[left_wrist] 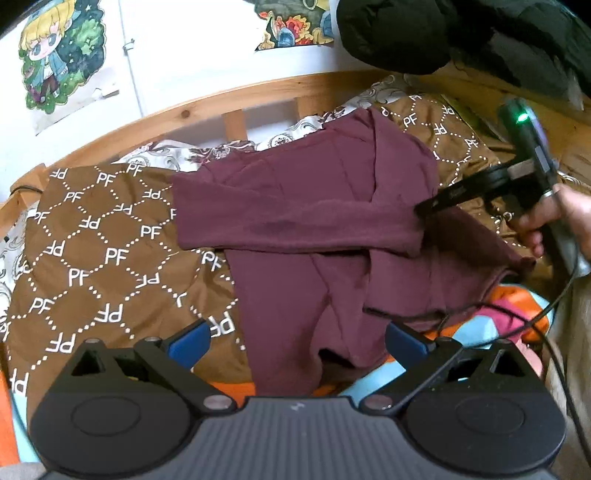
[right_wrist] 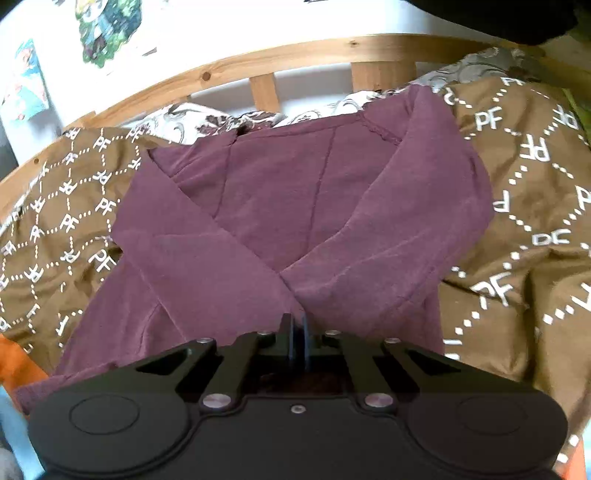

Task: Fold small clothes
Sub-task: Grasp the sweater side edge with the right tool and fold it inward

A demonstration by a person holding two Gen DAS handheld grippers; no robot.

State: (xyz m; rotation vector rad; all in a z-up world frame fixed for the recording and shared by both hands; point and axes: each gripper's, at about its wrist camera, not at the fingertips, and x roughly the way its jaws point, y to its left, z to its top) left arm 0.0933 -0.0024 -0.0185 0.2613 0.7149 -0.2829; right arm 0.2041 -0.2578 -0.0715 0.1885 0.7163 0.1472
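A maroon long-sleeved top (left_wrist: 314,221) lies spread on a brown "PF" patterned blanket (left_wrist: 92,240). One sleeve lies folded across its body. My left gripper (left_wrist: 297,341) is open and empty, hovering above the top's near hem. My right gripper (left_wrist: 424,211) comes in from the right and is shut on the sleeve's cuff. In the right wrist view the top (right_wrist: 295,206) fills the middle, its sleeves crossing, and my right gripper (right_wrist: 298,328) is pinched shut on the sleeve fabric.
A wooden bed rail (left_wrist: 229,96) runs behind the blanket, with a white wall and posters (left_wrist: 55,55) beyond. A black jacket (left_wrist: 461,33) hangs at the top right. Orange and pink clothes (left_wrist: 509,314) lie at the near right. A cable (left_wrist: 554,306) trails from the right gripper.
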